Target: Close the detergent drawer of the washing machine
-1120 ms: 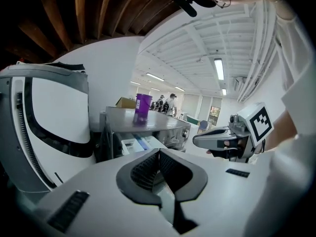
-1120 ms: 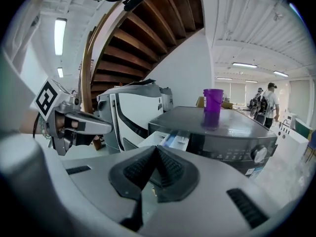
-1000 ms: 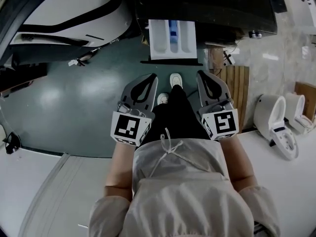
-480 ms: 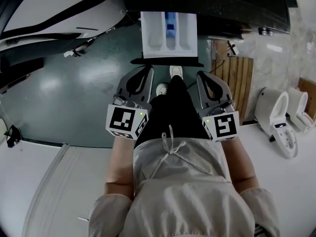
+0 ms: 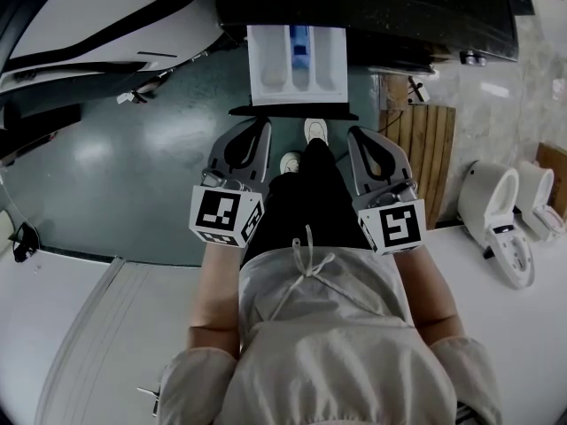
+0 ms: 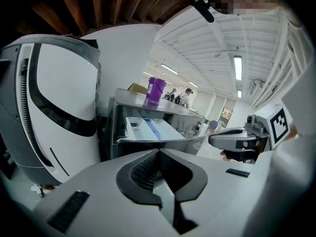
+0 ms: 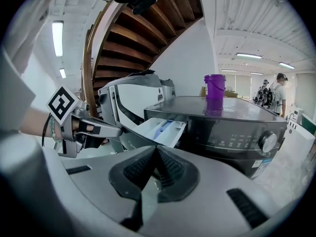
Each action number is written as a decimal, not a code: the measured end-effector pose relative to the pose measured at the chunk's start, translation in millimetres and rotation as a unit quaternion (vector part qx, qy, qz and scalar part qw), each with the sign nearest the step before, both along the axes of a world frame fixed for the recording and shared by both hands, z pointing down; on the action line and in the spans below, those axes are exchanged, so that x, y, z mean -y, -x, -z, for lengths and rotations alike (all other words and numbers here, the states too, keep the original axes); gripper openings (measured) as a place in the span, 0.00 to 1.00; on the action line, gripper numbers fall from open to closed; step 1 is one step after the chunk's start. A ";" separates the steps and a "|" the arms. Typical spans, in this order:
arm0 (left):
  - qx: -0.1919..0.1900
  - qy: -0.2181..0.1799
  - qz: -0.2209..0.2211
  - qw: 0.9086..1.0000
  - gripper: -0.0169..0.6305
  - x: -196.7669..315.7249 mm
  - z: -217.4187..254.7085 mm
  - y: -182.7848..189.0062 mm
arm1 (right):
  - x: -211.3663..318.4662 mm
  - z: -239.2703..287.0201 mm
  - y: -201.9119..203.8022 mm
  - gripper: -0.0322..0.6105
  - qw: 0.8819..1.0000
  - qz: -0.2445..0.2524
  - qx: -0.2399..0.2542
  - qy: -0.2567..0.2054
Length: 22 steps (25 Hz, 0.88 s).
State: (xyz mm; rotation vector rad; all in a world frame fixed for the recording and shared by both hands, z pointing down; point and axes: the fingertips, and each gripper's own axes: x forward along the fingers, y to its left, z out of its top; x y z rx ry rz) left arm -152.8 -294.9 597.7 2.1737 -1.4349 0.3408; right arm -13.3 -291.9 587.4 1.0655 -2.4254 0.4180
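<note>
The detergent drawer (image 5: 297, 69) stands open at 12 o'clock (closing not begun); your left gripper (image 5: 262, 127) and right gripper (image 5: 356, 135) have jaws pressed together.

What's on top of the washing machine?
A purple cup stands on the washing machine, near the front edge of its top. What the cup holds cannot be seen from this low angle.

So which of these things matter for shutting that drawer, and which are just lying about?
For the job: detergent drawer, standing open; washing machine; left gripper and right gripper, both with jaws together and empty.
Just lying about: purple cup on the machine's top; white toilets; wooden slatted panel; big white appliance on the left.
</note>
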 end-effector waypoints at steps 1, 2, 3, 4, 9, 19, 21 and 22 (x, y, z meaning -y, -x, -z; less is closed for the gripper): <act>0.003 0.000 0.000 1.000 0.05 1.8 -0.1 -0.8 | 1.1 1.4 0.4 0.05 1.000 0.001 0.001 -0.001; 0.006 0.000 0.000 1.000 0.05 4.0 -0.1 -1.3 | 2.1 2.9 0.9 0.05 1.000 0.002 0.003 -0.003; 0.009 -0.002 0.002 1.000 0.05 6.8 0.3 -0.9 | 2.9 4.3 1.4 0.05 1.000 0.004 0.004 -0.004; 0.011 -0.004 0.005 1.000 0.05 10.2 1.0 0.2 | 3.9 5.4 1.8 0.05 1.000 0.006 0.004 -0.004; 0.001 -0.010 0.023 1.000 0.05 30.5 2.9 5.2 | 15.0 5.3 0.8 0.05 1.000 0.009 0.003 -0.001; 0.008 -0.009 0.040 0.999 0.05 67.9 0.9 11.7 | 53.2 11.9 10.9 0.05 1.000 0.023 0.014 -0.009; 0.009 -0.008 0.041 0.999 0.05 75.7 1.0 13.2 | 61.3 14.0 12.9 0.05 0.999 0.028 0.014 -0.011; 0.009 -0.008 0.043 0.999 0.05 80.1 1.1 14.1 | 65.8 14.8 13.8 0.05 0.999 0.029 0.014 -0.012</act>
